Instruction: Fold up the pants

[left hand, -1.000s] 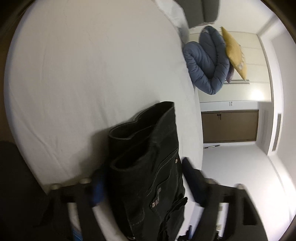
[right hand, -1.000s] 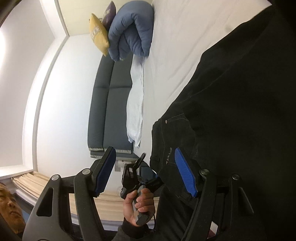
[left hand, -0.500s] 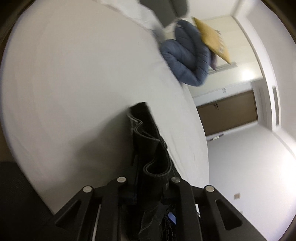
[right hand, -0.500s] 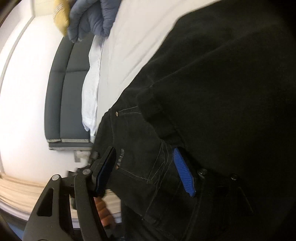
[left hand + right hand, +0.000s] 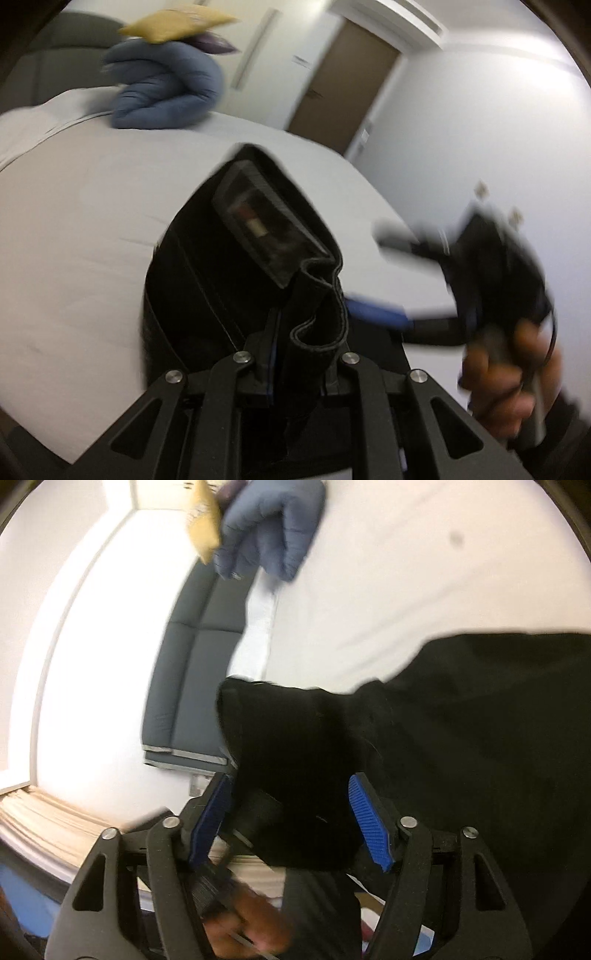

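Since a second ago the left gripper (image 5: 299, 354) has gone from jaws apart around the pants (image 5: 229, 266) to jaws clamped together on a bunched edge of the waistband, and its view has swung up toward the door (image 5: 347, 74). Right gripper (image 5: 291, 823) has come in from beside the fabric; its blue pads (image 5: 369, 823) now straddle a dark fold, jaws still apart, not pinching.

Location: pants lie partly on the white bed (image 5: 74, 221), the waist end lifted in the left jaws, the rest spread dark across the sheet in the right view (image 5: 480, 738).

Handling, judged: thick black denim, soft but heavy for cloth, holds a crease, not slippery against ribbed pads. Doubled hems and waistband are the firmest places to grip; a single layer would likely slide or leave the under layer behind.

Other differences: blue duvet (image 5: 166, 92) and yellow pillow (image 5: 177, 26) sit at upper left in the left view now instead of upper right. Right hand (image 5: 513, 373) with its gripper shows at the right, blurred by motion. Right view has tilted, sofa (image 5: 192, 657) nearer centre.
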{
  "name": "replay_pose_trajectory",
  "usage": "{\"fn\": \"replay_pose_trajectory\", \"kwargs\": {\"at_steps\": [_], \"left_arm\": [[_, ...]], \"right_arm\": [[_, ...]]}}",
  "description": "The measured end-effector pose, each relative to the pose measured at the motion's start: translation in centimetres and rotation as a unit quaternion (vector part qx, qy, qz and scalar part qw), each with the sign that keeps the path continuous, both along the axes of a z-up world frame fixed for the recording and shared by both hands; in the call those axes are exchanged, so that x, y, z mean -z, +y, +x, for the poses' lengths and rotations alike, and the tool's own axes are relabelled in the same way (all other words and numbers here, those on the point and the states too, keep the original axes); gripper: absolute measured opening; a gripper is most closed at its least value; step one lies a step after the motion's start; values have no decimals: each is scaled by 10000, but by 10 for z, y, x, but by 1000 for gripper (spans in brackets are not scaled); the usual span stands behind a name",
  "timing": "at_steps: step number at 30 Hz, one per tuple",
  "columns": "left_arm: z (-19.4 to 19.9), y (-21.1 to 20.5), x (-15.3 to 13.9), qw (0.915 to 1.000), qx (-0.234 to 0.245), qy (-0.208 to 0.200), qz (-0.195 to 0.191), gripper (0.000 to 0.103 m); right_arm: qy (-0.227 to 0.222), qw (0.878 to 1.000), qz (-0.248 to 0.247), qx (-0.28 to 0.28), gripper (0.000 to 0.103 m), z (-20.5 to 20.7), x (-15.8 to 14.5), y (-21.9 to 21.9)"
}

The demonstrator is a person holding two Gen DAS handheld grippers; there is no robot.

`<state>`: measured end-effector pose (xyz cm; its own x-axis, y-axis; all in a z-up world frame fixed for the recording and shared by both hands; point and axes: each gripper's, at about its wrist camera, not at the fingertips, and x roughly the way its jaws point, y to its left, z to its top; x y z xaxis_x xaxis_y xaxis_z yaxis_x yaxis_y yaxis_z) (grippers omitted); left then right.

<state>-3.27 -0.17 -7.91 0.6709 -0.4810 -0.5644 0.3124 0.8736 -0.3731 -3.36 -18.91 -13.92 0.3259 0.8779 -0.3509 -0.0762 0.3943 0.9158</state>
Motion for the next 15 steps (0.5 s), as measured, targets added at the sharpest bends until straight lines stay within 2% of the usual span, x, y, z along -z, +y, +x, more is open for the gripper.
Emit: {"fn": "replay_pose_trajectory", "kwargs": {"at_steps": [3,6,12,14,15], "left_arm": [[-8,-19,7,9992,247,7,301,15],[-15,-29,7,9970,304,-110,700,15],[-20,-54,7,9908,478,-242,1240,16],[-23,-62,7,9883,568,-282,1388,16],[-24,-65,8,9878,594,-285,1412,16]], "right_arm": [[182,9988,-407,-220,73,2,5,-2],[270,9935,-1029,-394,75,1,9,9],[-111,9932,-1125,-266,72,4,-5,11],[-205,9897,-1397,-237,58,4,-11,10],[-240,9871,-1563,-237,42,4,-15,8]]}}
